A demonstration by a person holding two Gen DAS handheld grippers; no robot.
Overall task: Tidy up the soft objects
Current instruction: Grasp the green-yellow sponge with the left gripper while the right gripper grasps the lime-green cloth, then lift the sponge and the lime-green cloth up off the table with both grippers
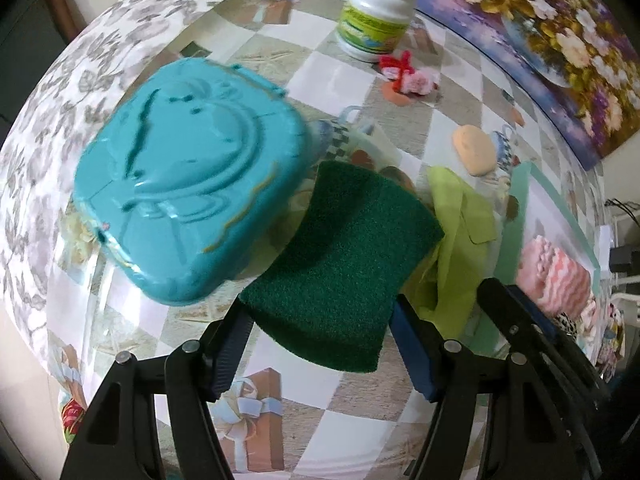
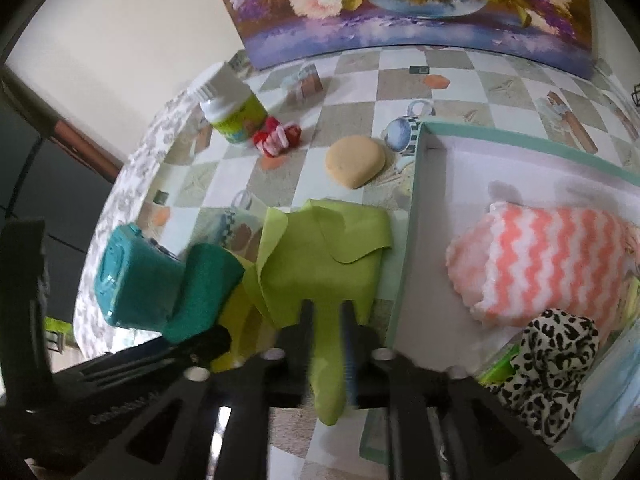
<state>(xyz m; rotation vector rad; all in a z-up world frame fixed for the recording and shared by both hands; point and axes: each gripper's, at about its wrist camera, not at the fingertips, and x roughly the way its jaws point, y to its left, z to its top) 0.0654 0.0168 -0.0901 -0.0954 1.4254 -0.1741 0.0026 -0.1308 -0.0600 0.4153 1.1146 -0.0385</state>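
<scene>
A lime-green cloth (image 2: 320,256) is being clenched between the narrowly closed jaws of the right gripper (image 2: 326,320), most of its length draped over the bench (image 2: 352,88) just beside the mint-rimmed box (image 2: 404,240). To its left, a dark green scouring pad (image 1: 340,256) is being held bowed between the jaws of the left gripper (image 1: 320,340), next to a teal plastic container (image 1: 188,208). The trailing cloth is judged likely to snag on the box rim or drag over the pad, and the bent pad could spring free. Inside the box, a pink zigzag cloth (image 2: 552,264) and a leopard-print scrunchie (image 2: 548,364) are already lying. Farther off, a tan sponge (image 2: 354,162), red-and-pink yarn pieces (image 2: 276,138) and a white jar (image 2: 232,108) are waiting.
</scene>
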